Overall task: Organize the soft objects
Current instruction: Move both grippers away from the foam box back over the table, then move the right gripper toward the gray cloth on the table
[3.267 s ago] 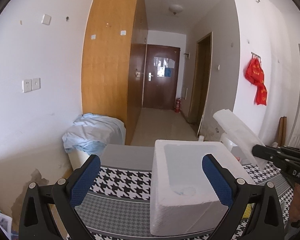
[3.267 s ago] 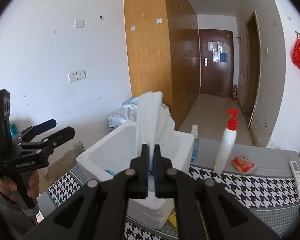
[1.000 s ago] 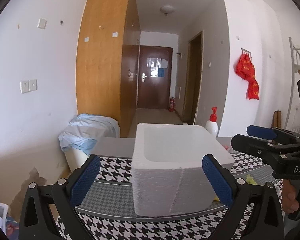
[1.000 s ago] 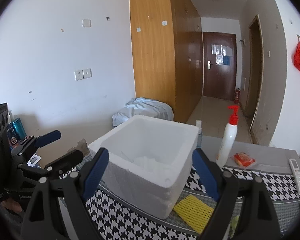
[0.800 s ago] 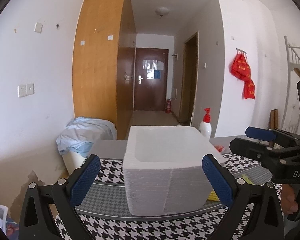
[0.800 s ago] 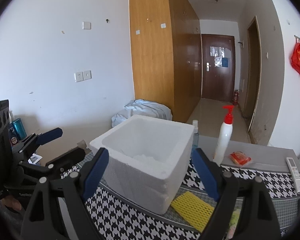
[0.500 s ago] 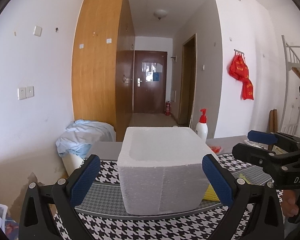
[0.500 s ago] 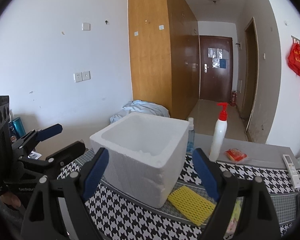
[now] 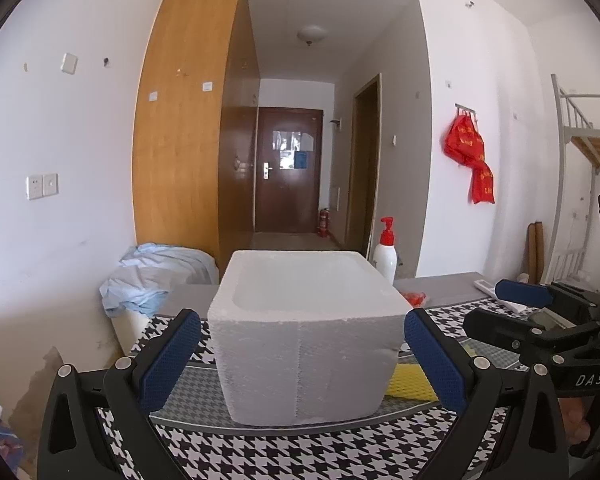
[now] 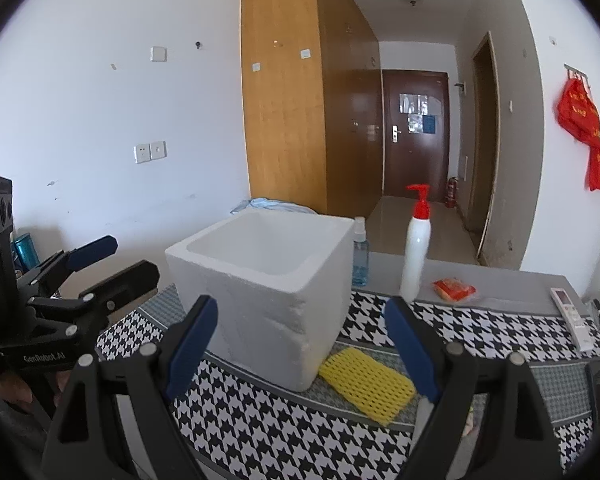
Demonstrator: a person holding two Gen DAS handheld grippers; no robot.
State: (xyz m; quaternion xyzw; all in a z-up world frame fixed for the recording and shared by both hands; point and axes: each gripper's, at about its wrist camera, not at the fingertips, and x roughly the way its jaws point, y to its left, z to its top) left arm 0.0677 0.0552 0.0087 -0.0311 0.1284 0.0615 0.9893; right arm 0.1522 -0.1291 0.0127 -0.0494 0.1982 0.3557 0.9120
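Sitting flat on the table beside the near right corner of the white foam box (image 10: 268, 292), the yellow netted foam sleeve (image 10: 366, 384) is the soft piece not yet put away; one edge of it touches or slips under the box's base, I cannot tell which. Seconds ago the right claw (image 10: 300, 340) was pinched on a tall white folded foam sheet above the box; now its blue pads stand wide apart with nothing between them, and the sheet is gone from sight, so it has probably been dropped inside. Both cameras have also sunk, so that the rim now hides the box's floor. My reading is that one item is stowed and the yellow sleeve is likely next.

The left claw (image 9: 300, 356) is likewise spread wide and empty, framing the box's front wall without touching it.

The box is thick-walled, grainy expanded polystyrene, squarish with rounded inner corners, and its near corner is crumbled. The sleeve is a flat open mesh, springy-looking and likely to flatten under a pinch. The table wears a black-and-white houndstooth cloth (image 10: 260, 420) with grey bands. Toward the far edge stand a white pump bottle with a red top (image 10: 416, 260), a small clear spray bottle of blue liquid (image 10: 360, 256), an orange crinkly packet (image 10: 454, 290) and, at the right edge, a white remote control (image 10: 570, 316).
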